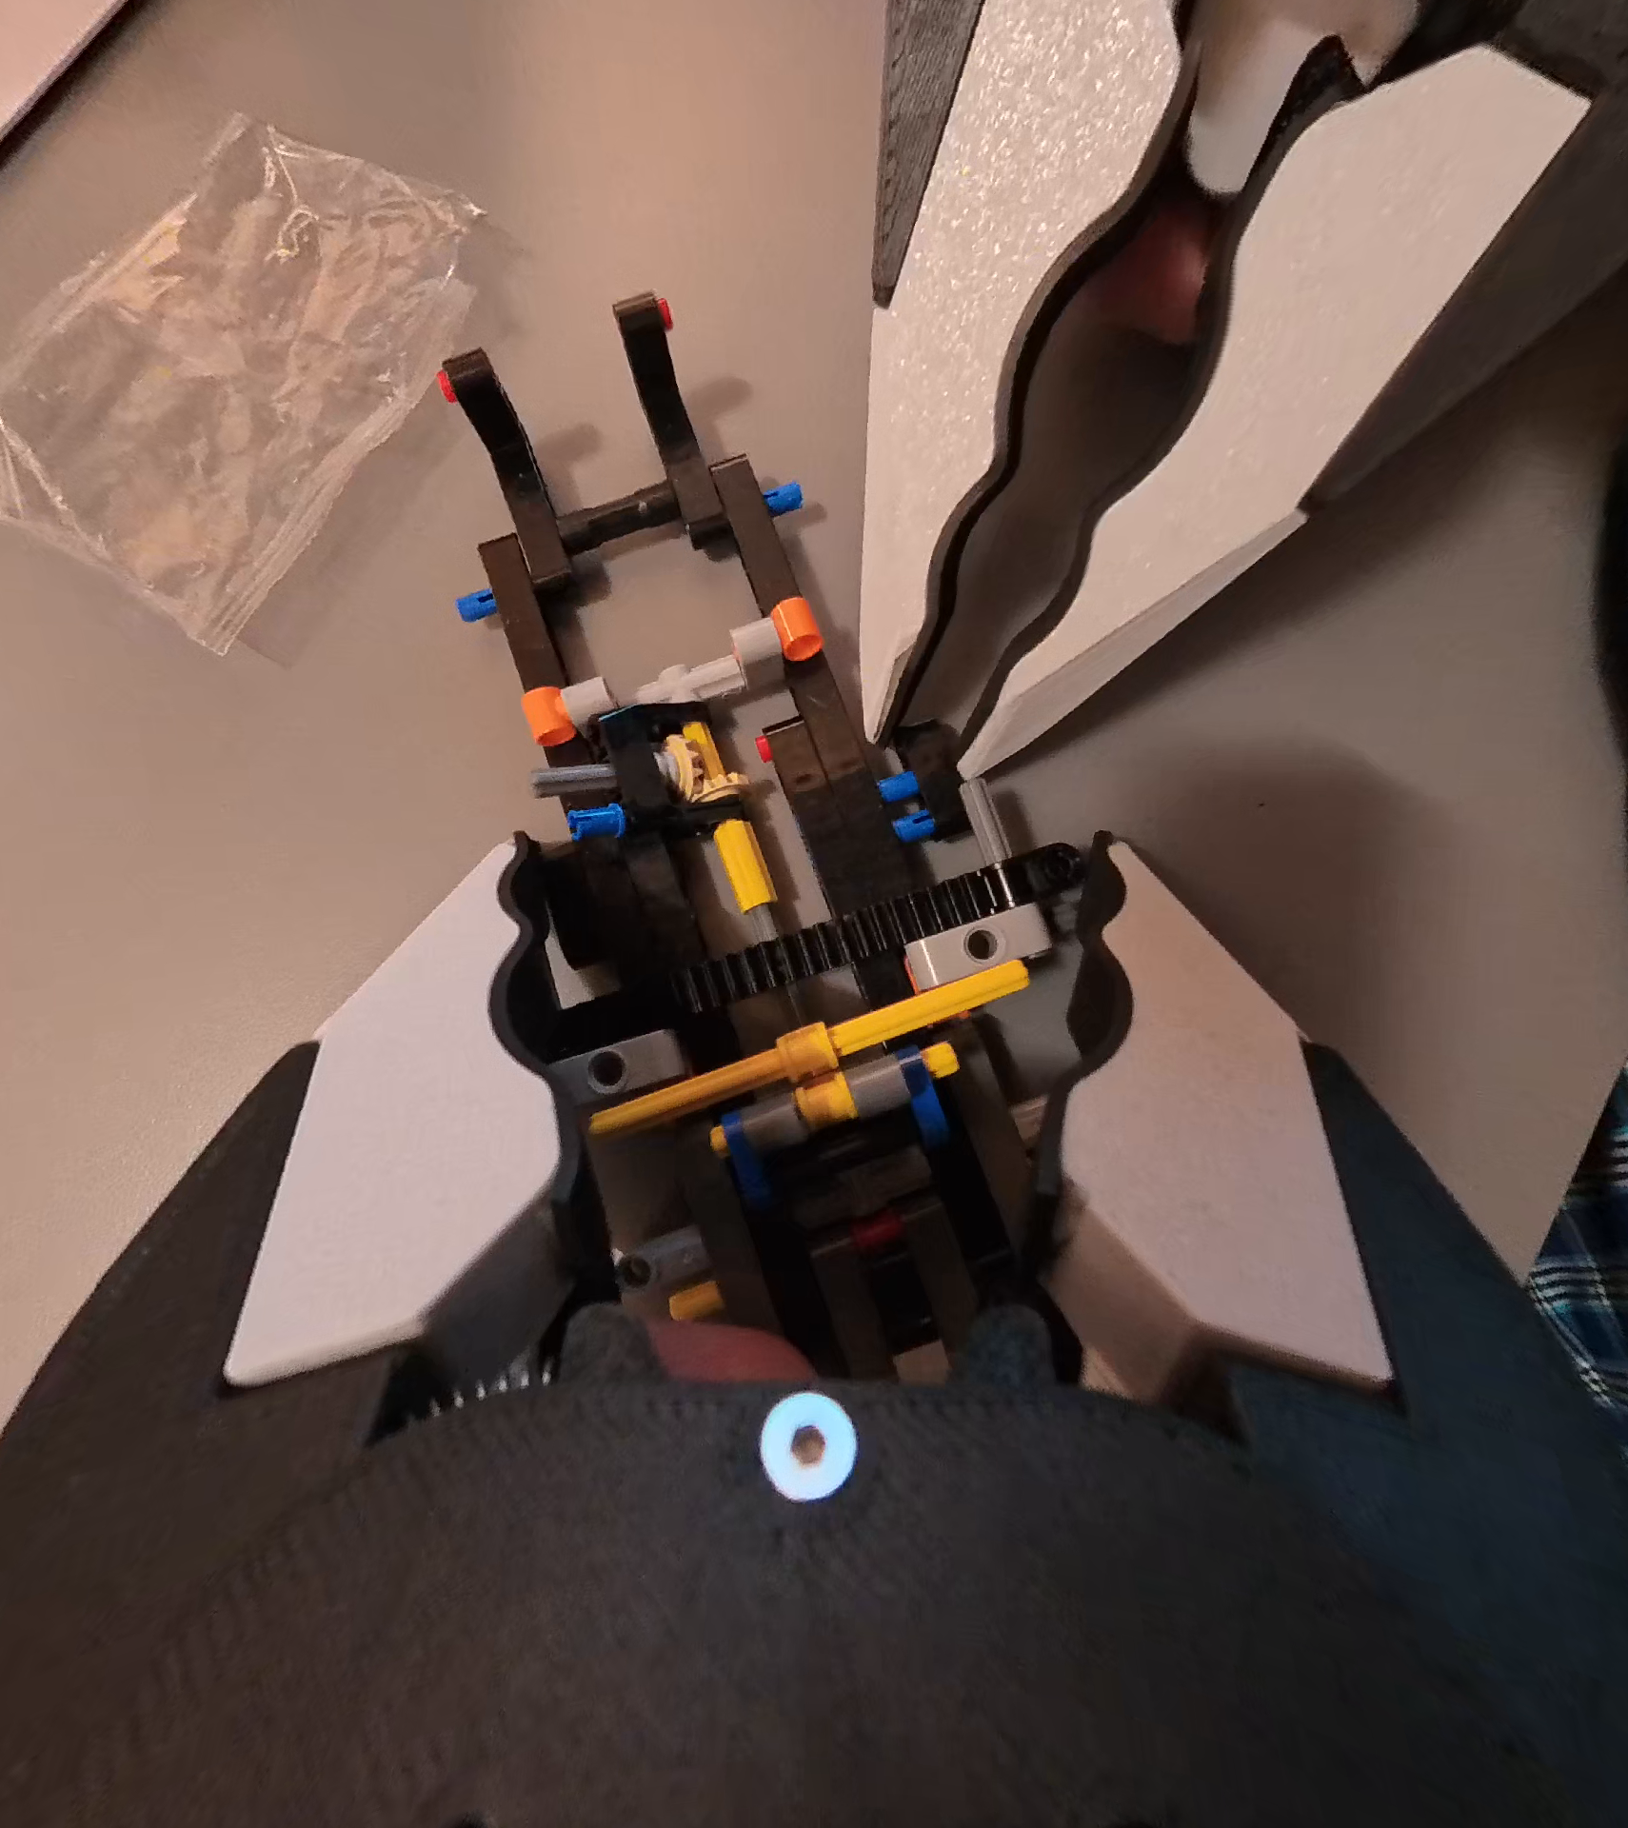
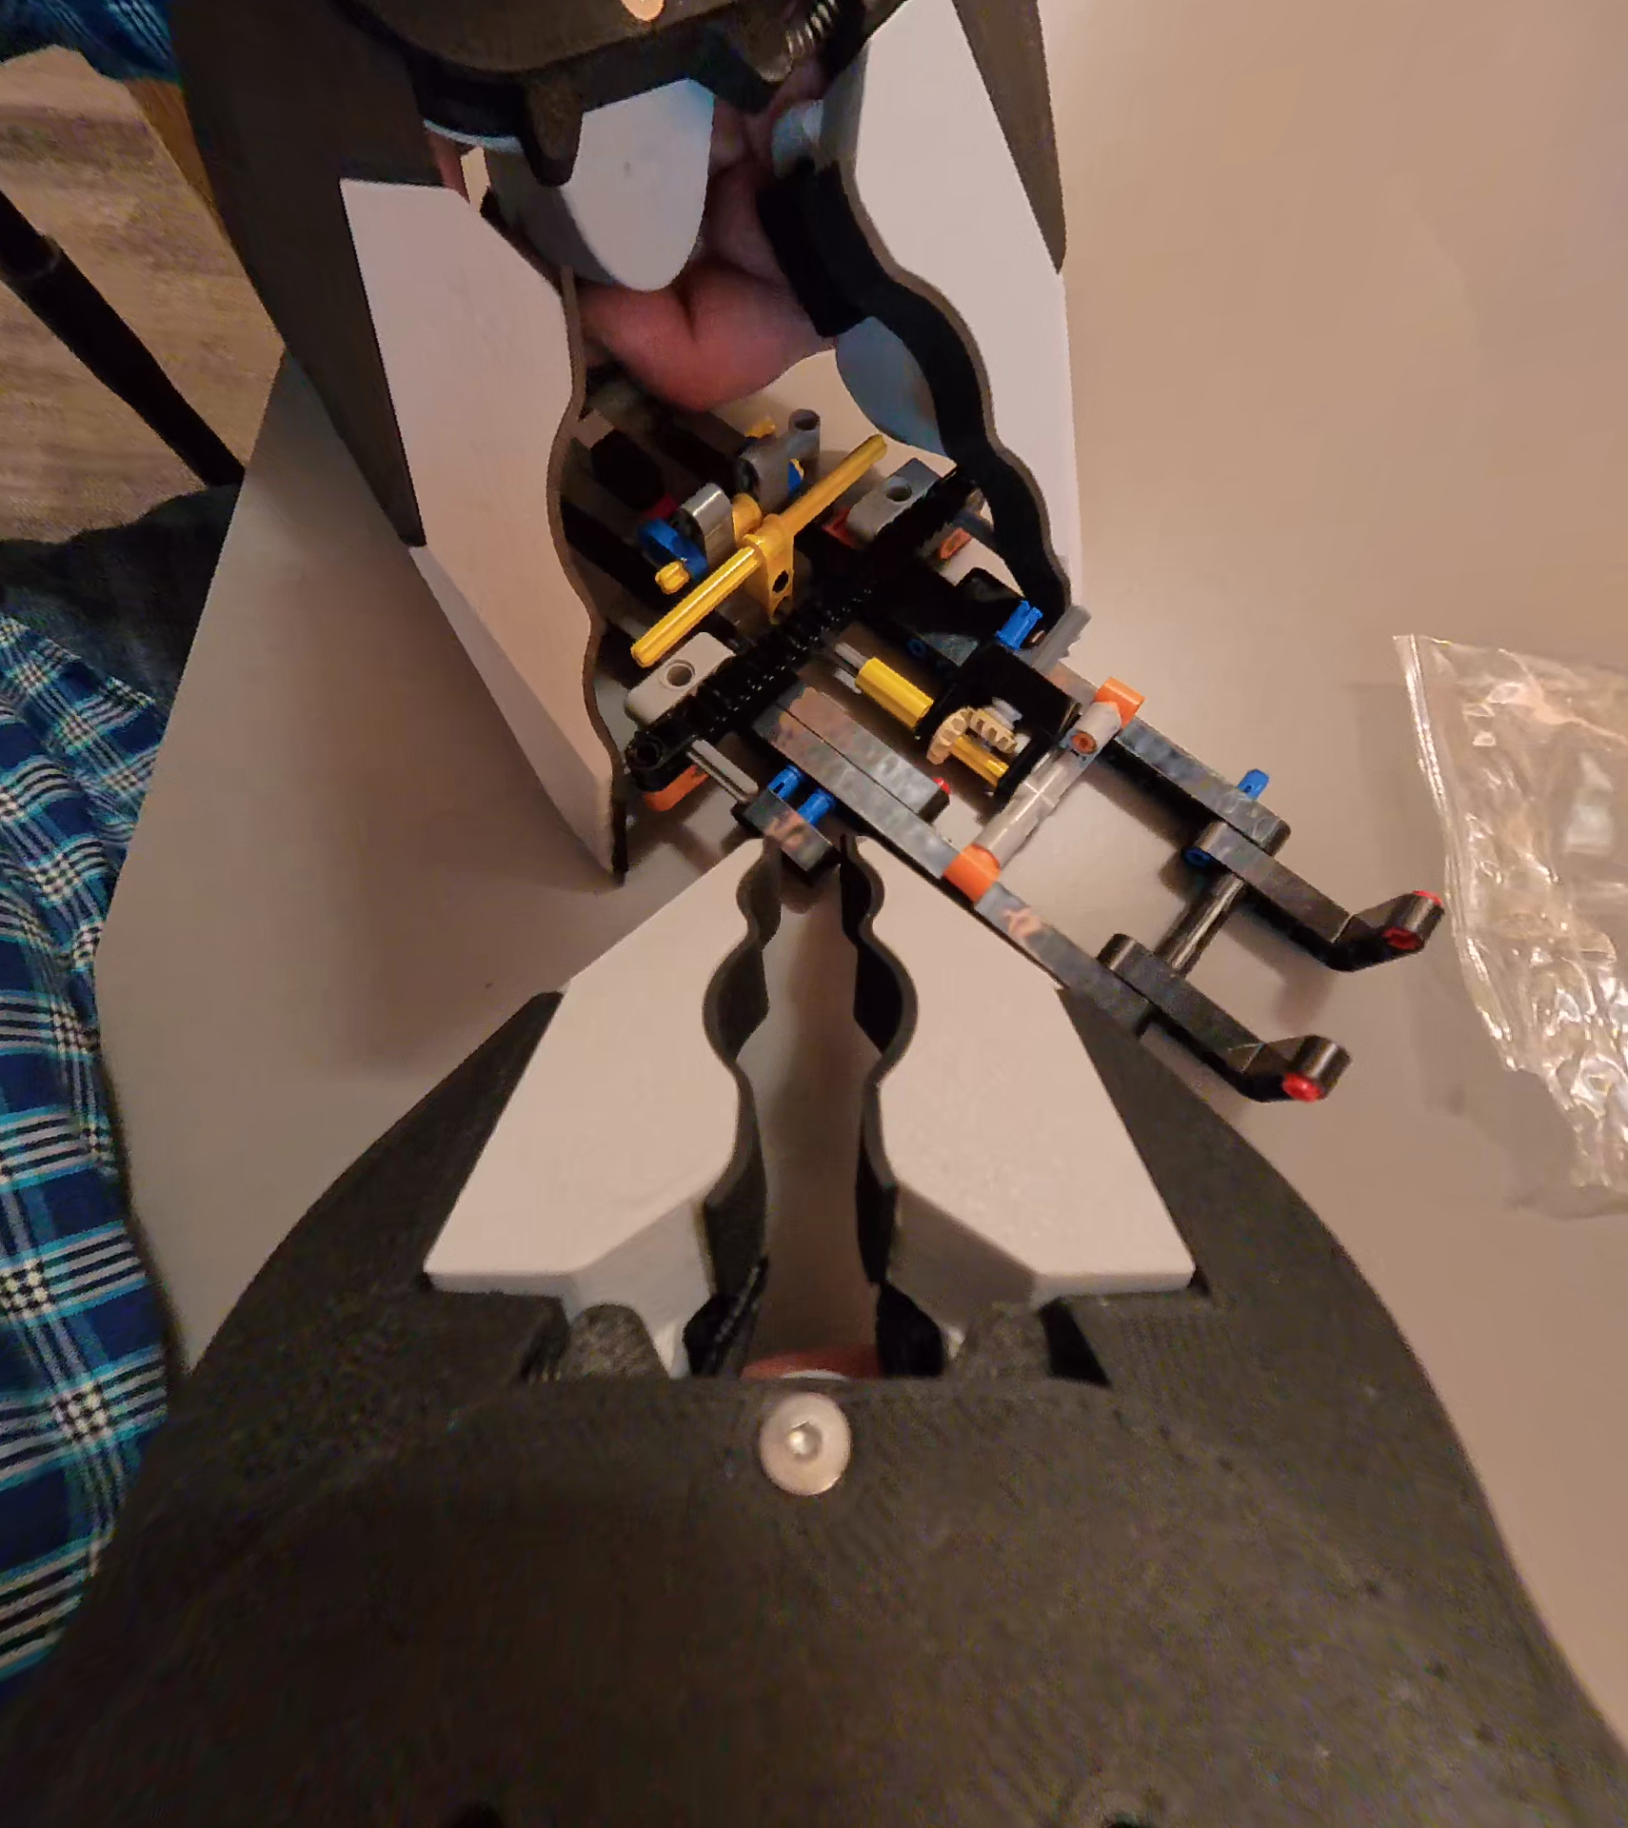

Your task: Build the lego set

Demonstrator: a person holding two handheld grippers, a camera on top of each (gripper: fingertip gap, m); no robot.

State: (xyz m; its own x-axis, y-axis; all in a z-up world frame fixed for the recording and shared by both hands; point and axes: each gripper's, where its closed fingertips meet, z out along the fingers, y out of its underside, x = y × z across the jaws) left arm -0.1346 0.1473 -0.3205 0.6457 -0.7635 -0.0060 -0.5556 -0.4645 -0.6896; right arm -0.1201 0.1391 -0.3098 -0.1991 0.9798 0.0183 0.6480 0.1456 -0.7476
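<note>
Lego chassis (image 1: 691,772) clamped in left tool (image 1: 805,870); right tool (image 2: 805,851) pinches its small black beam (image 2: 790,836)

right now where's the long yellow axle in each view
Left wrist view: the long yellow axle lies low centre, slanting between the left gripper fingers.
Right wrist view: upper centre, inside the far gripper's fingers.
Shared landmark: the black gear rack beside it.
</note>
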